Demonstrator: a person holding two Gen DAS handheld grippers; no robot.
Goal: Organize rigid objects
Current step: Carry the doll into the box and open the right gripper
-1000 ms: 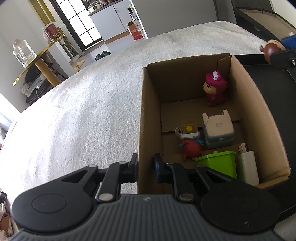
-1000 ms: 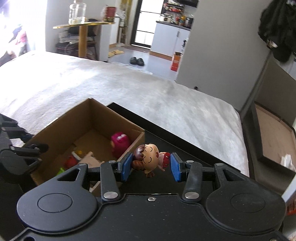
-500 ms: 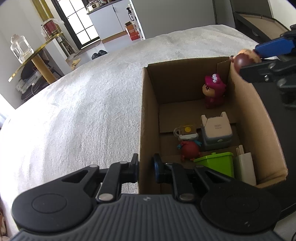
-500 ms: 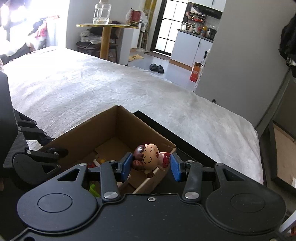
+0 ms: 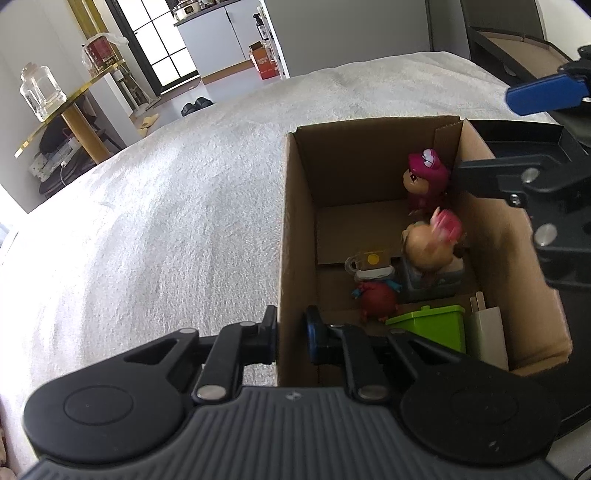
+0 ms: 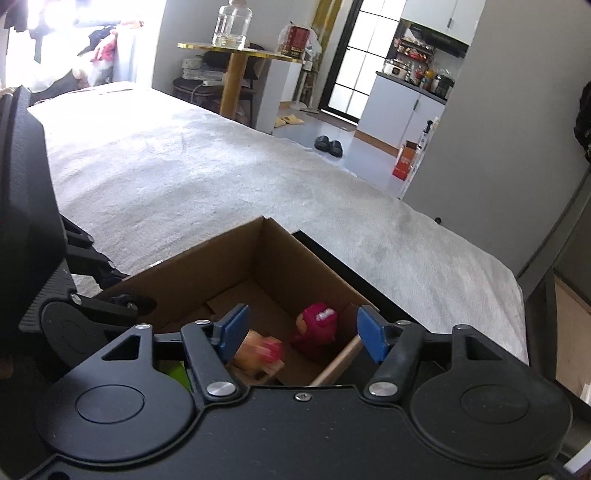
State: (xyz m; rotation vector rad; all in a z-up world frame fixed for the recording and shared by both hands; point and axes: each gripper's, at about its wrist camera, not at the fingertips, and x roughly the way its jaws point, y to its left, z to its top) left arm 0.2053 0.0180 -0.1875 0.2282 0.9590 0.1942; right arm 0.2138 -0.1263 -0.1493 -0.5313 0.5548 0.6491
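Observation:
An open cardboard box (image 5: pixel 295 221) stands on a white blanket. My left gripper (image 5: pixel 292 334) is shut on the box's near left wall, one finger outside and one inside. My right gripper (image 6: pixel 303 328) hangs over the box's far right corner, its jaws opening with nothing pressed between them. A brown-haired doll (image 6: pixel 258 350) is free of the pads and blurred. It is tumbling inside the box onto a grey-white case (image 5: pixel 432 284). The box also holds a pink figure (image 5: pixel 424 181), a red bird figure (image 5: pixel 376 299), a green bin (image 5: pixel 432 325) and a small mug (image 5: pixel 369 260).
A black tray (image 5: pixel 524 136) lies against the box's right side. The white blanket (image 5: pixel 147 221) spreads wide to the left and behind. A gold side table (image 6: pixel 232 48) with a glass jar (image 6: pixel 232 22) stands past the bed, with cabinets and a doorway beyond.
My right gripper came over the box's far corner and its jaws opened. The doll left the pads and dropped into the box. My left gripper kept its hold on the wall.

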